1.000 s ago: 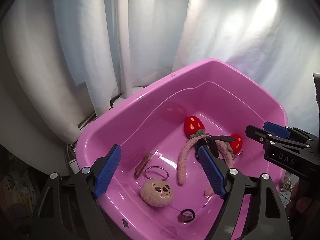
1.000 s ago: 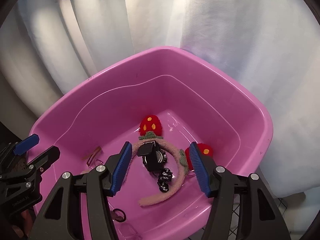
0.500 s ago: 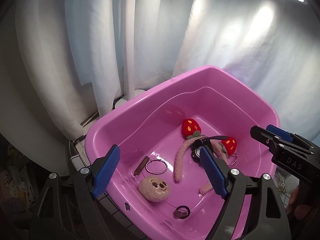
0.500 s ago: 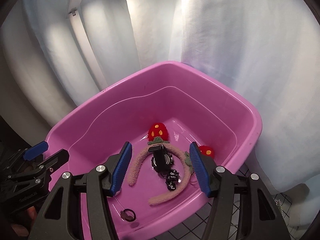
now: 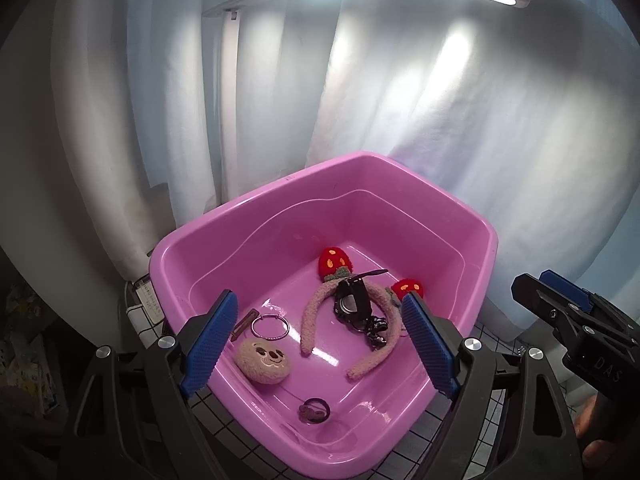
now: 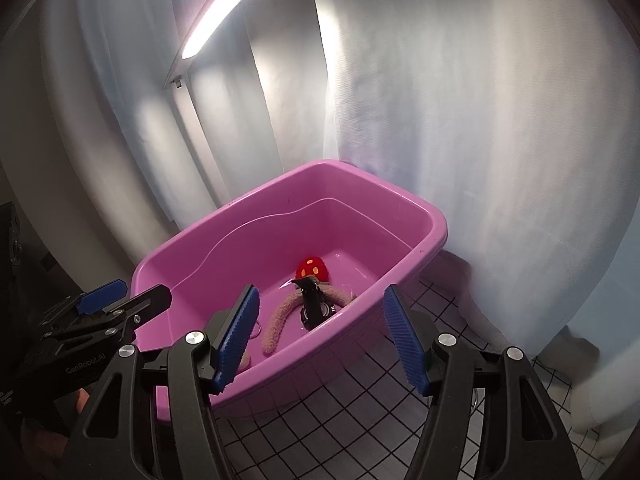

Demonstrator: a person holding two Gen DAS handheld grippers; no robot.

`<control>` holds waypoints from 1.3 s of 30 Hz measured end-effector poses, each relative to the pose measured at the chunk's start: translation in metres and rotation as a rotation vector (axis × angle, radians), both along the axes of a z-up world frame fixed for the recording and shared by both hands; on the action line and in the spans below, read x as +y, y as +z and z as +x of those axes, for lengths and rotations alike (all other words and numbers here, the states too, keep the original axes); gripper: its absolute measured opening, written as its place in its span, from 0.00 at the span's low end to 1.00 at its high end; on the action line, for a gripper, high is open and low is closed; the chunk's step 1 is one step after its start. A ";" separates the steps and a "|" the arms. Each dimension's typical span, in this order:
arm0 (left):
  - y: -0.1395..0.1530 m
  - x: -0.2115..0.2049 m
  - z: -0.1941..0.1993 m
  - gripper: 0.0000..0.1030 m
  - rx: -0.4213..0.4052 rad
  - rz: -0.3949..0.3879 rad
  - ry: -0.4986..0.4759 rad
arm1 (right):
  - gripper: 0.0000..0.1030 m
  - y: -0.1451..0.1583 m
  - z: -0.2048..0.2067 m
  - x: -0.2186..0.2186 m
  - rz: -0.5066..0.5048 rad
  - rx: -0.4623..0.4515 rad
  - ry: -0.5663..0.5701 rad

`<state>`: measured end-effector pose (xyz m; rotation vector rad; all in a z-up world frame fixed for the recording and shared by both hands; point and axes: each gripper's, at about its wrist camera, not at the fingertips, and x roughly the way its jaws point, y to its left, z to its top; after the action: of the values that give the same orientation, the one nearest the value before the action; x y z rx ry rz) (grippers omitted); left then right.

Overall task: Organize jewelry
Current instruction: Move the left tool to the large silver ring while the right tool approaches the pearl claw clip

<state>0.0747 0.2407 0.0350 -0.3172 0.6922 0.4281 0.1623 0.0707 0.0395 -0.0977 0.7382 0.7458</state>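
Grippers pulling back and up from the tub since a second ago: left gripper (image 5: 320, 344) gaping wide and empty, right gripper (image 6: 320, 340) empty too, jaws just opening further, nothing between them. Lying loose in the pink tub (image 5: 256, 216): strawberry headband (image 5: 316, 312), black watch (image 5: 350, 300), ring (image 5: 270, 326), plush charm (image 5: 263, 360). Probably finishing the sorting, or regrouping for another pick.

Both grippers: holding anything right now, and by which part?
Nothing held. Left gripper and right gripper are open and empty; the right's jaws have just been opening. The jewelry lies in the pink plastic tub.
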 end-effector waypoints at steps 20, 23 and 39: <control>-0.002 -0.185 -0.019 0.92 -0.012 0.016 -0.101 | 0.68 -0.057 -0.053 -0.255 -0.099 0.013 -0.122; -0.019 -0.213 -0.019 0.92 0.031 0.025 -0.111 | 0.68 -0.071 -0.053 -0.280 -0.106 0.041 -0.130; -0.095 -0.259 0.001 0.92 0.165 0.026 -0.136 | 0.68 -0.114 -0.027 -0.304 -0.110 0.109 -0.126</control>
<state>0.0755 -0.0184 -0.0603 -0.2099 0.8635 0.3355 0.1349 -0.2334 -0.0742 -0.1096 0.8815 0.5937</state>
